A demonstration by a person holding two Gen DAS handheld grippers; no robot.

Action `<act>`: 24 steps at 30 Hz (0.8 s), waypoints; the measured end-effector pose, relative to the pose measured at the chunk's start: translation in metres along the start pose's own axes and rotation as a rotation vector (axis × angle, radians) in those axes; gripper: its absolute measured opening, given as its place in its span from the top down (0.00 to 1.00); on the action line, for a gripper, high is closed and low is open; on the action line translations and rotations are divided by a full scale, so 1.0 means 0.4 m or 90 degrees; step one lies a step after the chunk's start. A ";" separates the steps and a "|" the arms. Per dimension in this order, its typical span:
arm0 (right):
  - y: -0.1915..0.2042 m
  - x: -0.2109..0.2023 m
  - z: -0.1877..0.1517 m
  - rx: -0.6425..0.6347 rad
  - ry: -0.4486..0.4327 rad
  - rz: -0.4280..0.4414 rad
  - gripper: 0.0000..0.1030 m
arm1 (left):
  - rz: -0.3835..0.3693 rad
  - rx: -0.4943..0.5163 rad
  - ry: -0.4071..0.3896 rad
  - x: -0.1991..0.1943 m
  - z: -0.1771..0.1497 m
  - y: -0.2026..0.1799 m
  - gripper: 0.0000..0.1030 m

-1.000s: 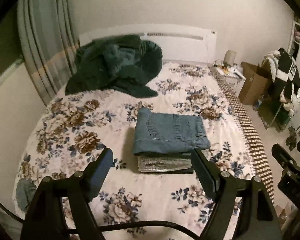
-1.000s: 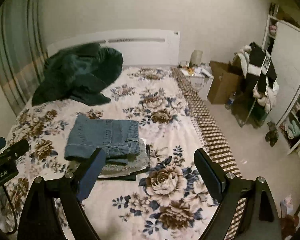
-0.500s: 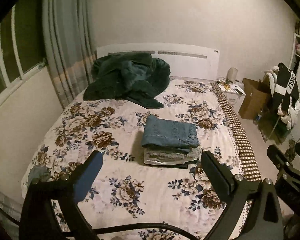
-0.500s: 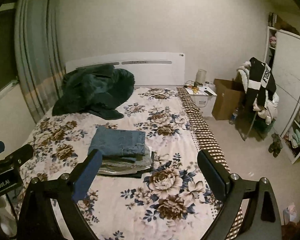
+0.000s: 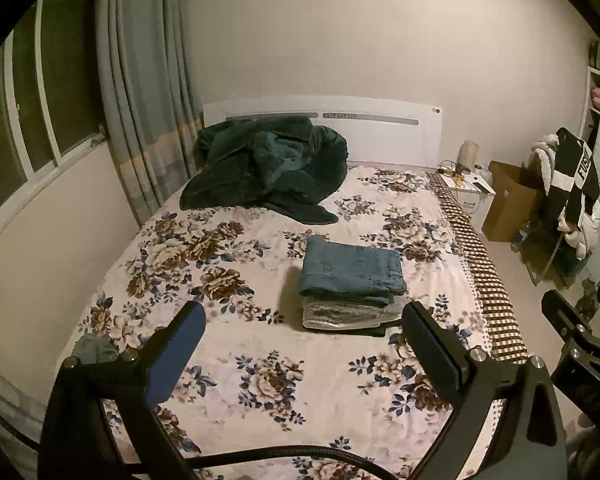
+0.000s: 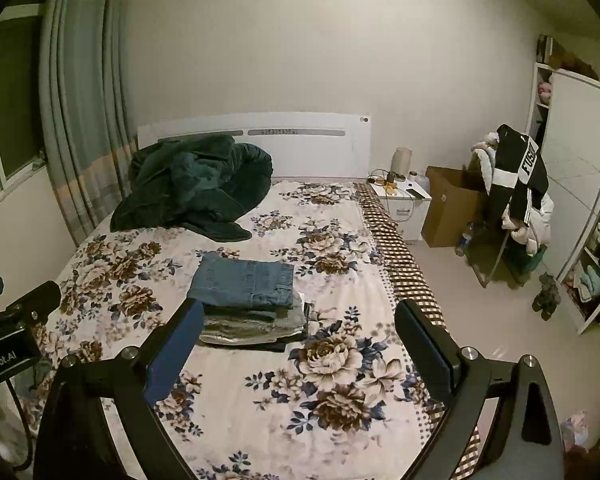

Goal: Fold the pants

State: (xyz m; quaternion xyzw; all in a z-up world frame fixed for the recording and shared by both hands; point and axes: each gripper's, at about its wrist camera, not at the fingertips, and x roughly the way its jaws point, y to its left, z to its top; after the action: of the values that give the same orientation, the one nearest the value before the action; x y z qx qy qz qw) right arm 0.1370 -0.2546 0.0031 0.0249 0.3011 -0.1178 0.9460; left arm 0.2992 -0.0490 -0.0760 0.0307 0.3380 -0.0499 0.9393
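Folded blue denim pants (image 5: 352, 266) atop stack of folded clothes (image 5: 346, 314) on floral-covered bed (image 5: 260, 380), ahead of both jaws; left gripper (image 5: 300, 320) and right gripper (image 6: 296, 316) released, wide apart, empty.

Hidden and cut off
Lower garments (image 5: 342, 314) in the stack show only edges; bed's (image 5: 260, 420) near edge runs out of frame.

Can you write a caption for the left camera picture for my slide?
Folded blue jeans top a clothes stack on the flowery bed, open left gripper hovering.
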 end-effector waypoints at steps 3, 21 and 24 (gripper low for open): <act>0.010 -0.014 0.000 0.000 -0.001 0.002 0.05 | 0.001 0.007 -0.004 -0.007 -0.002 0.000 0.03; 0.046 -0.054 -0.012 -0.006 0.010 0.019 0.05 | -0.003 -0.010 0.001 -0.046 -0.020 0.031 0.03; 0.048 -0.060 -0.010 -0.009 0.009 0.022 0.05 | -0.001 -0.008 0.000 -0.048 -0.020 0.032 0.03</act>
State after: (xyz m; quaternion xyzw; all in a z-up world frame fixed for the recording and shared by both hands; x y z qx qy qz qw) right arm 0.1203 -0.2305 0.0133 0.0239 0.3081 -0.0992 0.9459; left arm 0.2808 -0.0340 -0.0697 0.0245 0.3381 -0.0484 0.9395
